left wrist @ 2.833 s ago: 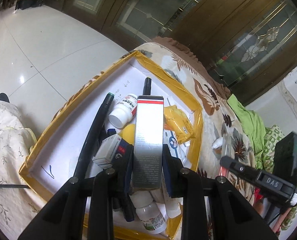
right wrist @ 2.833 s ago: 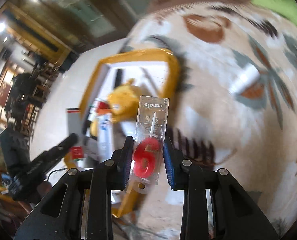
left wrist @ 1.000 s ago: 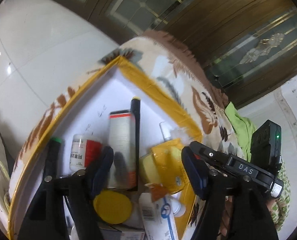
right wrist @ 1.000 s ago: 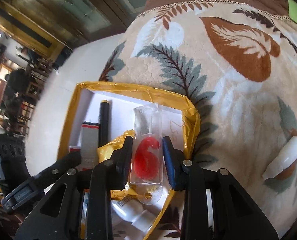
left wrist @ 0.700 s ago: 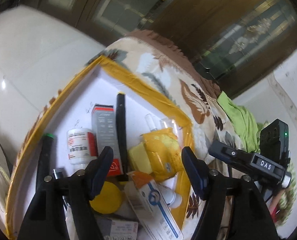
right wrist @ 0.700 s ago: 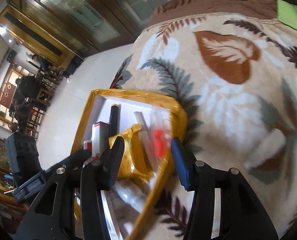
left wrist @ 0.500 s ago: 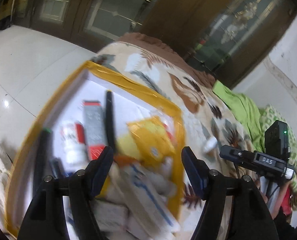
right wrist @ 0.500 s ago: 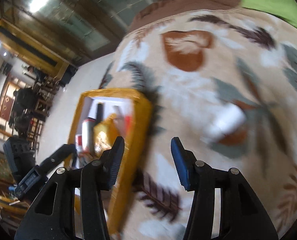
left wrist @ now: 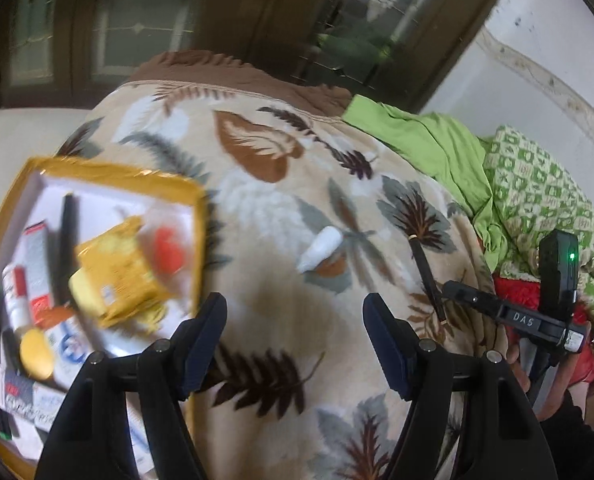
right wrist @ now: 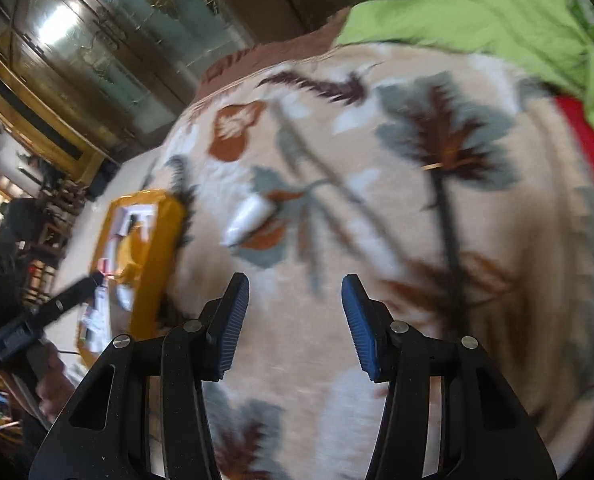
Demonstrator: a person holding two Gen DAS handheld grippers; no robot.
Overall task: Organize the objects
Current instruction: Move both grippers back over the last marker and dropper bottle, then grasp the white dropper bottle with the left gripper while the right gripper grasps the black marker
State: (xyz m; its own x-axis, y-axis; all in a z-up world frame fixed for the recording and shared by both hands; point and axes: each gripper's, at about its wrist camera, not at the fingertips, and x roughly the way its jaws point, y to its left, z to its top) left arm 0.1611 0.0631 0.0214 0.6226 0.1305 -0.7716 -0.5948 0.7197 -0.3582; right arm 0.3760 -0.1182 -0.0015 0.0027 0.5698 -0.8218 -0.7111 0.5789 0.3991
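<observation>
Left wrist view looks down past the left gripper (left wrist: 295,316), whose 2 jaws stand wide apart with nothing between them, over a beige fleece blanket printed with brown and grey leaves (left wrist: 281,208). At the left, a shallow white tray with a yellow taped rim (left wrist: 109,170) lies on the blanket, crowded with a crumpled yellow packet (left wrist: 113,268), a clear pack holding a red candle (left wrist: 165,244), a long black pen (left wrist: 65,240), a red-and-white box (left wrist: 37,252) and a round yellow lid (left wrist: 36,354); the contents are blurred. Out on the blanket, well apart from the tray, lie a small white tapered tube (left wrist: 321,249) and a thin black stick (left wrist: 427,280). Right wrist view shows the right gripper (right wrist: 295,322) with its jaws parted and empty, above bare blanket, the white tube ahead of it and the black stick to its right. A green cloth (right wrist: 497,8) is bunched at the far edge.
</observation>
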